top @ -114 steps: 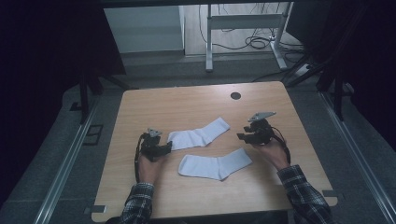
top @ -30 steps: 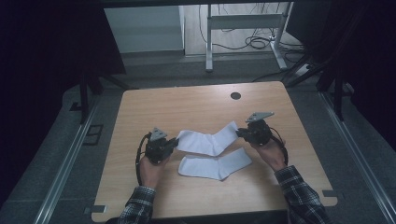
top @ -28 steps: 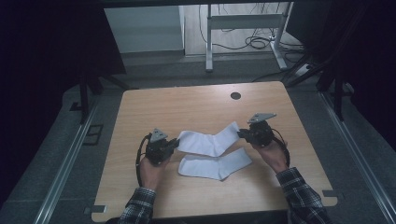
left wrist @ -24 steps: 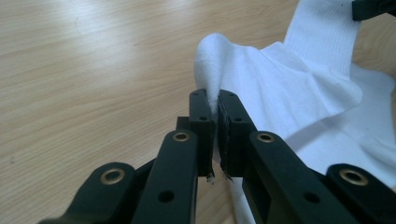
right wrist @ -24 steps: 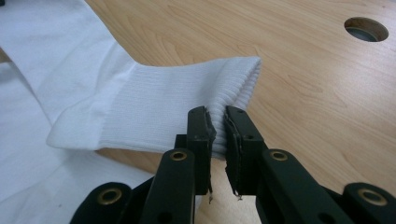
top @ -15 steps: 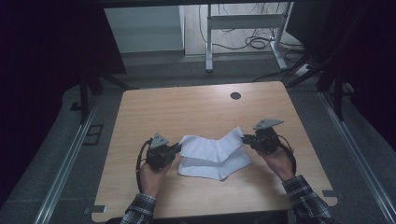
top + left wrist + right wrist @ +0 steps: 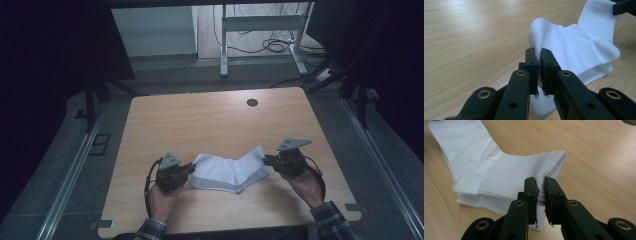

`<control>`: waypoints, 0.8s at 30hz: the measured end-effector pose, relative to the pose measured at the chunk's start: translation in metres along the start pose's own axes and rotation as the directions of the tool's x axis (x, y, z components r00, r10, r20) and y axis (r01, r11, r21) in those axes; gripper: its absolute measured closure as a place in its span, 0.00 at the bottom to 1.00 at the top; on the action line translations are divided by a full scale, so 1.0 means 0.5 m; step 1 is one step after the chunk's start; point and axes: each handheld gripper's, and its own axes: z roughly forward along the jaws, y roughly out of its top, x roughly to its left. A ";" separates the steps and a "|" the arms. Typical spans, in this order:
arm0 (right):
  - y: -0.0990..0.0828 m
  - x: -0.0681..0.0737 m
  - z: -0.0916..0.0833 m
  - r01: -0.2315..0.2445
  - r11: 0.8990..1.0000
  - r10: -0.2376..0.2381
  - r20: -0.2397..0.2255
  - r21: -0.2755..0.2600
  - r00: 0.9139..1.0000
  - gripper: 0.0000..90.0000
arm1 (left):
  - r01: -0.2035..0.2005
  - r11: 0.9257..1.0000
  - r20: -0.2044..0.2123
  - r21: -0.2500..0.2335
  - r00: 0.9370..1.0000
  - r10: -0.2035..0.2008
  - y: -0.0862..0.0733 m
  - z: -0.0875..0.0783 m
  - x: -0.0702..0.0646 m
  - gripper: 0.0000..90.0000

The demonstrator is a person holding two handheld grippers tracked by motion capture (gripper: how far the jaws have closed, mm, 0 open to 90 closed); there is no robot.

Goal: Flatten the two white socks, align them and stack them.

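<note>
Both grippers clamp the upper sock (image 7: 227,167): left gripper (image 7: 187,169) on toe, right gripper (image 7: 266,160) on cuff; lower sock (image 7: 250,181) lies directly beneath, parallel.

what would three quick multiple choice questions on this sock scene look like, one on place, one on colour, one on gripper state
1. Where does the upper sock lie?
A. on top of the lower sock
B. by the table's round hole
C. on the floor

2. What colour are the socks?
A. grey
B. white
C. black

3. How does the left gripper stand?
A. wide open above the table
B. shut on bare wood
C. shut on the upper sock's end

Answers:
1 A: the lower sock peeks out beneath it on the table.
2 B: both show white in each gripper view.
3 C: its jaws pinch white fabric, as the right gripper does at the ribbed cuff end.
</note>
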 end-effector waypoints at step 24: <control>-0.033 0.006 0.038 0.016 0.986 -0.028 0.070 0.165 0.997 0.69 | -0.059 0.988 -0.162 0.141 0.983 0.082 -0.029 0.028 -0.026 0.63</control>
